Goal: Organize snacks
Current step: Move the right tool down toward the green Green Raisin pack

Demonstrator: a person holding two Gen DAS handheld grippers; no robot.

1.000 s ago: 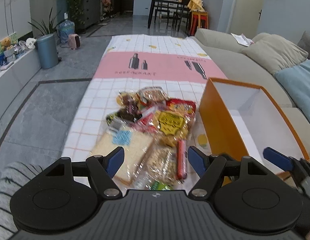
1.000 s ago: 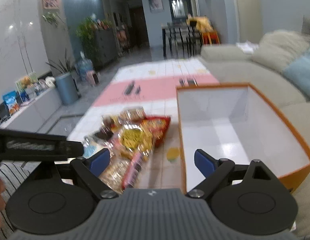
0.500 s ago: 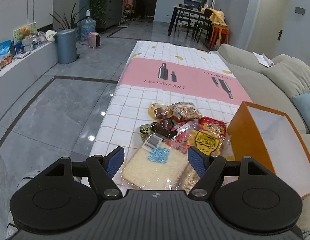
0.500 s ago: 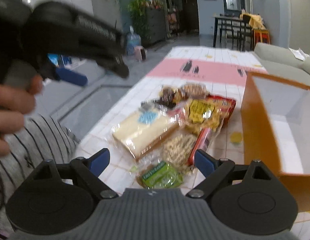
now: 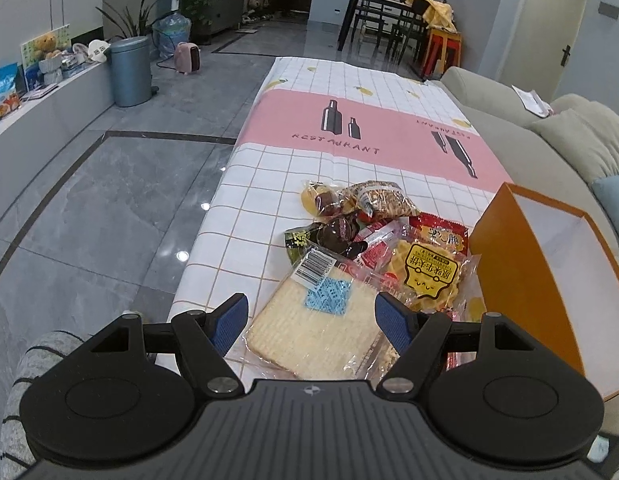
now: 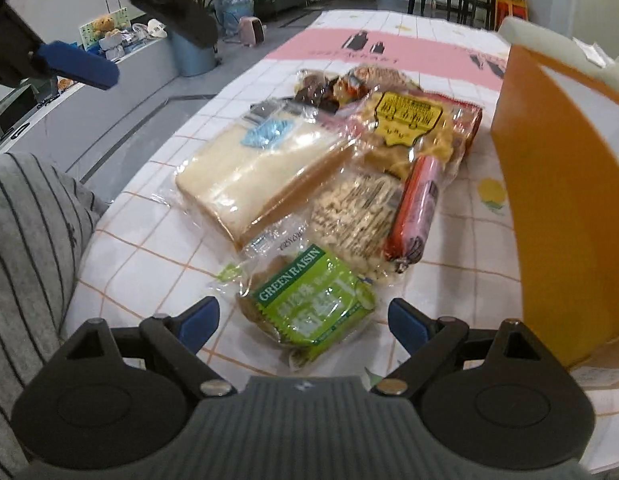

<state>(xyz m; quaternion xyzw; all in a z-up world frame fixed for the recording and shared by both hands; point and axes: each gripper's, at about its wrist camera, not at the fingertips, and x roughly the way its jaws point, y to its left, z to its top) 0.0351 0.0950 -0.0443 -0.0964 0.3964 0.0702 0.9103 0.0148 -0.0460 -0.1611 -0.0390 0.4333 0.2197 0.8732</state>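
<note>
1. The right gripper is seen with its jaws spread wide and nothing pinched; the raisin pack lies on the cloth directly ahead of it, in line with the gap but not touched by either pad.
2. The pack's long axis is judged to run slantwise across the gap, so a slight roll may be called for before closing. The right gripper is judged the nearer of the 2 to this pack.
3. Just beyond the pack, the bread is found to the left, the cracker bag ahead and the sausage to the right, its length pointing away from the tool.
4. The box, orange and open-topped, stands at the right of the gripper, close beside the snacks.
5. The left gripper is likewise spread and empty, with the bread below and ahead of its gap and the waffle bag ahead to the right.
6. No snack is seen in the box so far as its inside shows.
</note>
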